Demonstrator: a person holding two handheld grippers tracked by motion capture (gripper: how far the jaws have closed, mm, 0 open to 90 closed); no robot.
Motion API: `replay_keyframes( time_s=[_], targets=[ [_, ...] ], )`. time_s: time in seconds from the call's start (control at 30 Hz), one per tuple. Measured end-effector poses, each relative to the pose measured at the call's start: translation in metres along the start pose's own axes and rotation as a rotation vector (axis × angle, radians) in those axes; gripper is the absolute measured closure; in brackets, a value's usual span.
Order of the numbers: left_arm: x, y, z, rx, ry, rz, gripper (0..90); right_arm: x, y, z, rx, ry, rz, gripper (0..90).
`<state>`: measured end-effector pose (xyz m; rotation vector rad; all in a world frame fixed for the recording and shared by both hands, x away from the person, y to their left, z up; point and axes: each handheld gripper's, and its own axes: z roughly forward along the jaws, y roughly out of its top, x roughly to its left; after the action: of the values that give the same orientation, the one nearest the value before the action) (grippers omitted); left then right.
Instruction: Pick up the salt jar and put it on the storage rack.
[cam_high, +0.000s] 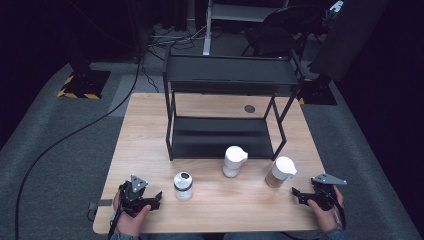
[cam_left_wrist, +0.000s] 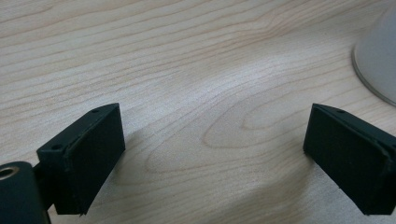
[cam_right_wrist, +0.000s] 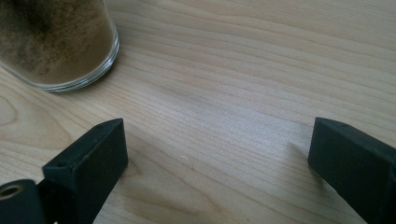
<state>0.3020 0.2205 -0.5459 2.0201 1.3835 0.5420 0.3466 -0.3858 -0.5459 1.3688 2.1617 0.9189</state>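
Dark floor all round, and in the middle a pale wooden table (cam_high: 150, 145) with a black two-tier rack (cam_high: 227, 100) standing at its far half. Three jars line up across the front of the table: a small clear jar with a silver cap (cam_high: 183, 186) on the left, a white jar (cam_high: 234, 161) in the middle just before the rack's lower shelf, and a glass jar of brown powder (cam_high: 279, 172) with a white lid on the right.

Left gripper (cam_high: 159, 197) rests low at the near left corner, jaws spread wide with only bare wood between them in the left gripper view; the small clear jar sits just beside it to its right, not touching. Right gripper (cam_high: 296, 192) sits at the near right corner, jaws likewise wide apart, and the powder jar stands near, ahead and to its left (its glass base (cam_right_wrist: 56, 46) fills the upper left corner of the right gripper view).

That powder jar looks like rigid, smooth glass, so I judge it slippery and breakable, and moderately heavy with its fill. Best hold is probably across the straight glass body below the lid, squarely, not on the rounded white cap. The small jar looks lighter; its ribbed-looking sides should take a grip mid-body.
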Motion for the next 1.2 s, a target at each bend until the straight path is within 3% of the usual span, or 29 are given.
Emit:
replay_keyframes(
  time_s=[0.57,0.7,1.2],
  targets=[
    [-0.003,0.002,0.0,0.013,-0.003,-0.009,3.1,0.0,0.0,0.0,0.001,-0.002,0.001,4.4],
    [-0.005,0.006,-0.004,-0.003,-0.032,-0.027,5.1,0.0,0.0,0.0,0.001,-0.002,0.001,4.4],
    [-0.016,0.025,-0.023,-0.034,-0.039,-0.007,5.6,0.0,0.0,0.0,0.001,-0.001,0.001,4.4]
  ],
)
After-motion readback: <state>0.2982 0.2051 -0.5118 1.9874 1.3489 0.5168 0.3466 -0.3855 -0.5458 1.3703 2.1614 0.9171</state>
